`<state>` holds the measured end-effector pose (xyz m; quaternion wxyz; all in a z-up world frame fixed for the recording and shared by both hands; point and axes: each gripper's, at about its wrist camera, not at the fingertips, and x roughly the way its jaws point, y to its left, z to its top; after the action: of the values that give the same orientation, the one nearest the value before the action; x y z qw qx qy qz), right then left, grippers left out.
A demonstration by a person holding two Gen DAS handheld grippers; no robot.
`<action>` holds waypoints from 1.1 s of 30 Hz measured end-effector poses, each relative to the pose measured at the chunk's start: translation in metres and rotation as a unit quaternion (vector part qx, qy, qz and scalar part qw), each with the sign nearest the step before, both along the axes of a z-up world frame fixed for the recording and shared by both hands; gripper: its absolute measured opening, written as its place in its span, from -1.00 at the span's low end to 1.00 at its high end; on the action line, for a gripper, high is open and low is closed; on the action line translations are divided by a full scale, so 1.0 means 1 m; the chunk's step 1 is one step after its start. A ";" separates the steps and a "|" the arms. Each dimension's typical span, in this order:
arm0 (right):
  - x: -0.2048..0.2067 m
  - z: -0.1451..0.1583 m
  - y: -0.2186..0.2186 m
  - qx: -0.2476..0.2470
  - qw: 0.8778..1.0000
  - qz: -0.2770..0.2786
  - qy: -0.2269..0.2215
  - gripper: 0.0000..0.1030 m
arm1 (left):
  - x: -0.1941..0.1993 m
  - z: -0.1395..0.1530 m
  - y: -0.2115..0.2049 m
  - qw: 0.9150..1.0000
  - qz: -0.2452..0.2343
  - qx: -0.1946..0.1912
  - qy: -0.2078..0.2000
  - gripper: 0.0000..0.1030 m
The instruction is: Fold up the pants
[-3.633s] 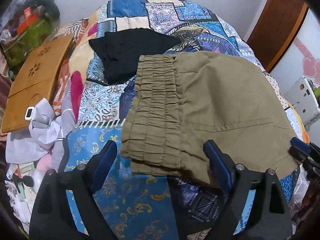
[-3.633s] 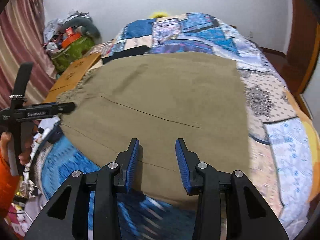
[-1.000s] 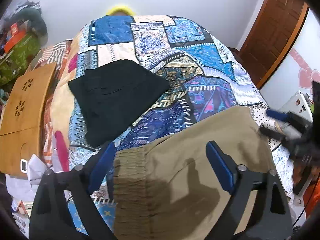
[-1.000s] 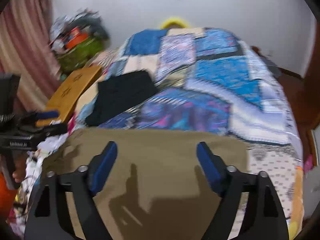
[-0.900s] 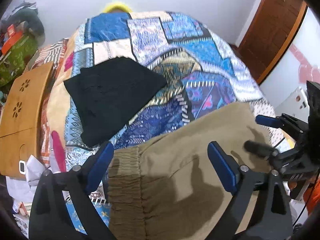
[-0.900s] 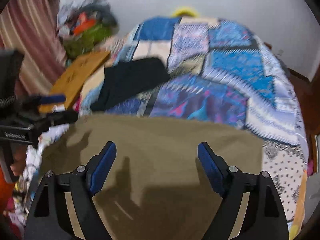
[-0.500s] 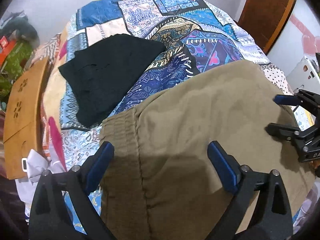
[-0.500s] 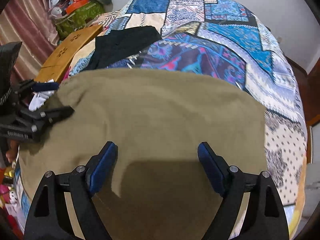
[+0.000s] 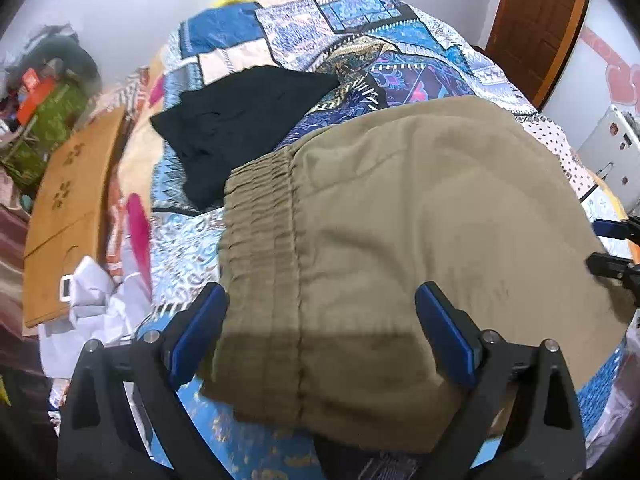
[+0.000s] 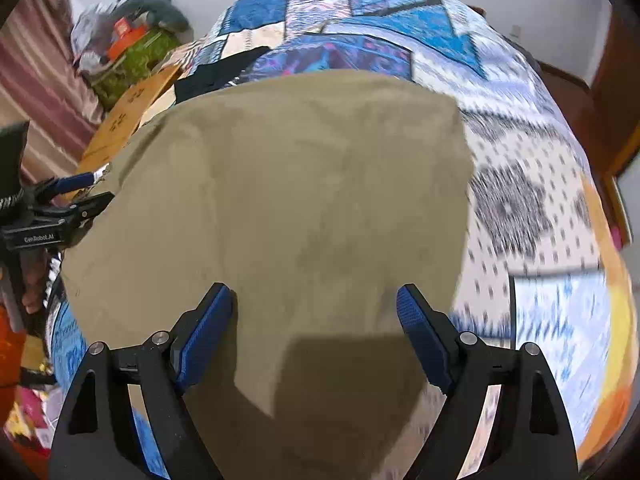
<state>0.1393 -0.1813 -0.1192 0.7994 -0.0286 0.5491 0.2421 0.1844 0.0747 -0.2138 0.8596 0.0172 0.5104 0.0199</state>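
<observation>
You work over a bed spread with a blue patchwork quilt (image 9: 360,28) that runs up to a white wall; a brown wooden door (image 9: 536,24) stands at your 1 o'clock, a wooden lap desk (image 9: 68,208) leans at the bedside at 9 o'clock, and a green bag (image 10: 132,56) sits in a heap of clutter in the far left corner by striped curtains. A folded black garment (image 9: 240,120) lies on the quilt at 11 o'clock, just beyond the olive pants (image 9: 400,240), which lie folded into a broad block across the near part of the bed with the elastic waistband (image 9: 260,220) on the left side. Compared with half a second ago, the pants fill more of both views, and 3.6 seconds ago a long seam showed across the top layer, now covered by plain cloth. Your left gripper (image 9: 320,332) hovers low over the near edge of the pants, its blue-padded jaws spread wide and holding nothing. Your right gripper (image 10: 316,328) hangs over the pants' right half, jaws likewise wide apart and empty; the right view is blurred at its edges.
</observation>
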 end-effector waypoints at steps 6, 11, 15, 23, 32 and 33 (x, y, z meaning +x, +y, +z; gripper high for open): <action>-0.018 0.002 -0.020 0.024 0.999 -0.032 0.009 0.63 | -0.026 0.004 0.002 1.000 0.010 0.019 -0.015 0.88; -0.021 0.021 -0.008 0.001 0.999 -0.019 -0.032 0.63 | -0.043 0.018 0.013 1.000 0.014 0.020 -0.018 0.88; -0.022 0.045 0.017 0.022 0.997 0.001 -0.078 0.63 | -0.057 0.037 0.038 0.997 0.059 -0.028 -0.033 0.88; -0.021 0.038 0.075 0.065 0.992 0.043 -0.096 0.63 | -0.077 0.030 0.071 0.977 0.115 -0.181 -0.007 0.88; -0.029 0.000 0.094 0.010 0.994 0.076 -0.073 0.61 | -0.080 0.004 0.049 0.943 0.072 -0.320 0.045 0.87; -0.029 0.001 0.094 0.010 0.994 0.076 -0.073 0.61 | -0.079 0.002 0.046 0.940 0.069 -0.329 0.049 0.86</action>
<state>0.1104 -0.0871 -0.1186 0.8168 -0.0794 0.4833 0.3048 0.1053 0.1209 -0.2115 0.7879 -0.3010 0.5294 -0.0912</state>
